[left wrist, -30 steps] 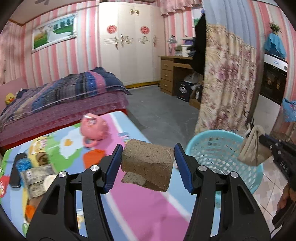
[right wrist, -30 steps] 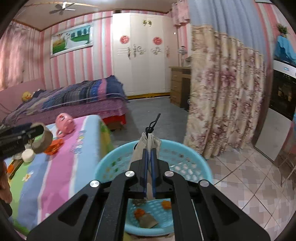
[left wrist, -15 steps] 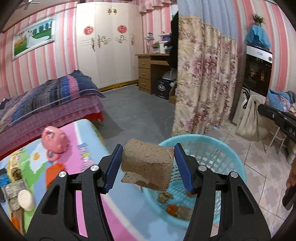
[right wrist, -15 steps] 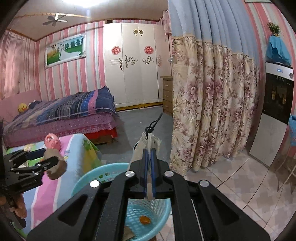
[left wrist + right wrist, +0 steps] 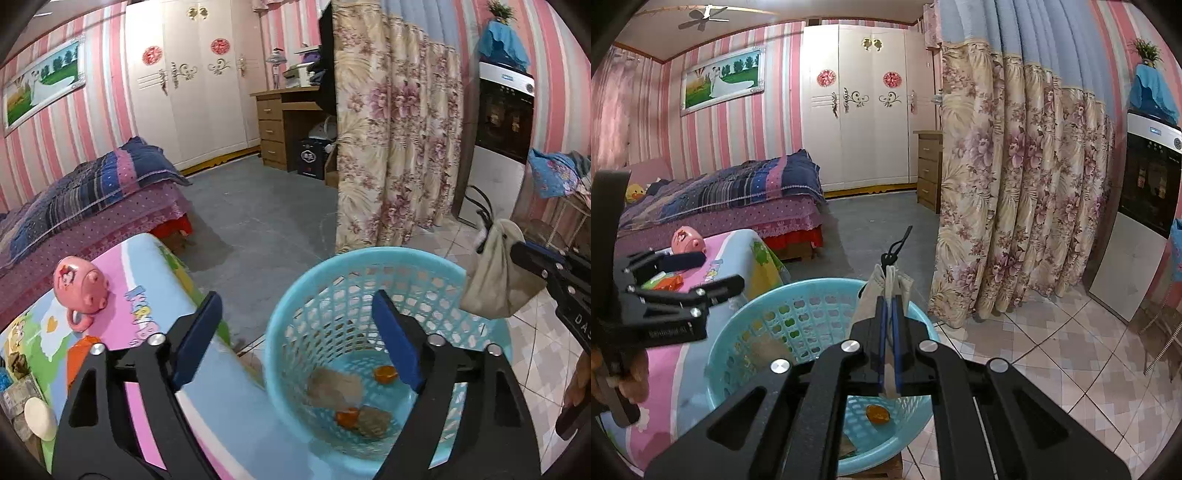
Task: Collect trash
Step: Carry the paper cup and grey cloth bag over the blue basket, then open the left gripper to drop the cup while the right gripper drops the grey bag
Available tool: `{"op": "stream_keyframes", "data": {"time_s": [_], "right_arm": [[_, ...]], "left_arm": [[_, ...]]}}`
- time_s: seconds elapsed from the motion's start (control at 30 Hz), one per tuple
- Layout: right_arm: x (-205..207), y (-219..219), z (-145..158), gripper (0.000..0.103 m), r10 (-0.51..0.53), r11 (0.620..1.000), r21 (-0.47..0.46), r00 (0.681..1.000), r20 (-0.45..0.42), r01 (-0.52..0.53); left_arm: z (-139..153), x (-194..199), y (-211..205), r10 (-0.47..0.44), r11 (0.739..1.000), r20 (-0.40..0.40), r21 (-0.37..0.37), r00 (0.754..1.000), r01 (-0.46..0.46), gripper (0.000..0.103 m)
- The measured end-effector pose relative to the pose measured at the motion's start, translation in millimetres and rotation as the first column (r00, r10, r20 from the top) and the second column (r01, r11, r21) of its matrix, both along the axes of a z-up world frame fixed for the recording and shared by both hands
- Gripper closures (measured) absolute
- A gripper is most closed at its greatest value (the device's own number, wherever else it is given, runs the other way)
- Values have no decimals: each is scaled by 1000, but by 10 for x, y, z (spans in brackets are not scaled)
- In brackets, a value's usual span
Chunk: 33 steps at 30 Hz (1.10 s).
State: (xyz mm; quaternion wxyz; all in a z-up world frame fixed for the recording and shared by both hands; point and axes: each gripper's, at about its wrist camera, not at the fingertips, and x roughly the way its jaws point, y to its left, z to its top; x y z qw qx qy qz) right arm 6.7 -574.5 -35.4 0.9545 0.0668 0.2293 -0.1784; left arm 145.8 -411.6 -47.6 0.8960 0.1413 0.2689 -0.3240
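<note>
Basket [image 5: 369, 266] lies below the left tool [image 5: 299, 332], jaws just opened, empty.

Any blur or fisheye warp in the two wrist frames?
Left wrist view: the brown lump in the blue basket is smeared by motion blur; walls bow toward the dark corners. Right wrist view: sharper overall; curtain and fridge lean with barrel distortion.
</note>
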Motion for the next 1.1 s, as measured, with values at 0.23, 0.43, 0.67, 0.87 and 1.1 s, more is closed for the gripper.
{"op": "stream_keyframes", "data": {"time_s": [0.23,0.43,0.67,0.87,1.1], "right_arm": [[21,51,-11,99,-9,1000,-8,1000,5,9],[184,53,2,99,-12,1000,-6,1000,3,12],[369,157,-90,98,-15,999,-31,999,-31,14],[397,269,-119,33,-28,998,-63,997,-65,23],[396,631,183,15,24,994,-106,1000,-7,-25]], "left_arm": [[179,140,409,81,996,45,-27,996,-79,13],[265,172,637,117,993,74,-31,990,-115,12],[375,83,845,144,989,100,-40,984,-141,12],[478,-31,1164,182,983,130,-47,975,-178,12],[607,-110,1666,240,971,140,-53,961,-235,12]]}}
